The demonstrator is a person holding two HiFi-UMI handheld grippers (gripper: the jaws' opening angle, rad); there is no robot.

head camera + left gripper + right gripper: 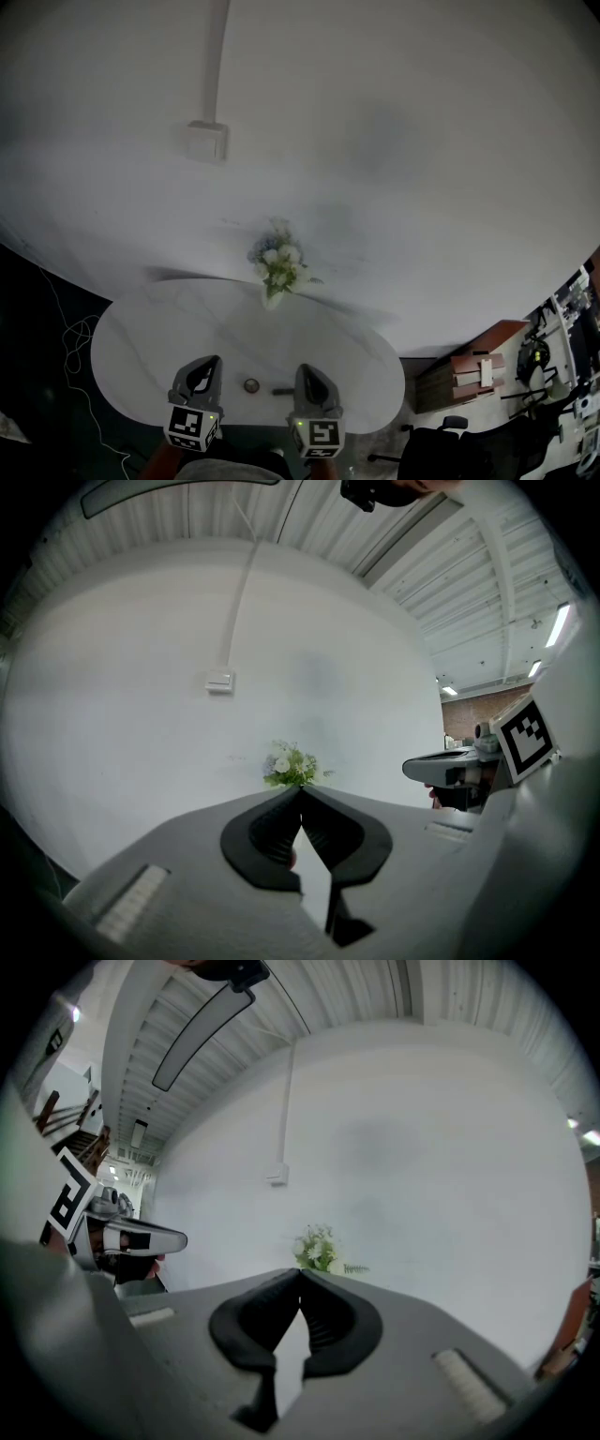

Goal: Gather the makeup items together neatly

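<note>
So we've got a plain white wall (394, 141) behind an oval white marble-look table (150, 328). The grey left gripper (208, 364) and grey right gripper (306, 371) hover over its near edge, both with fingers pressed together on nothing. A small bunch of white and green flowers (278, 265) sits at the far side. The makeup bits lie between the grippers: a small round dark-rimmed pot (251, 384) and, just beside it, a short dark stick-shaped item (282, 391). Our worry is that both sit near the table's front edge, so a nudge from closed fingers could roll the pot off. No brand or label is readable, only the square markers on the cubes.
</note>
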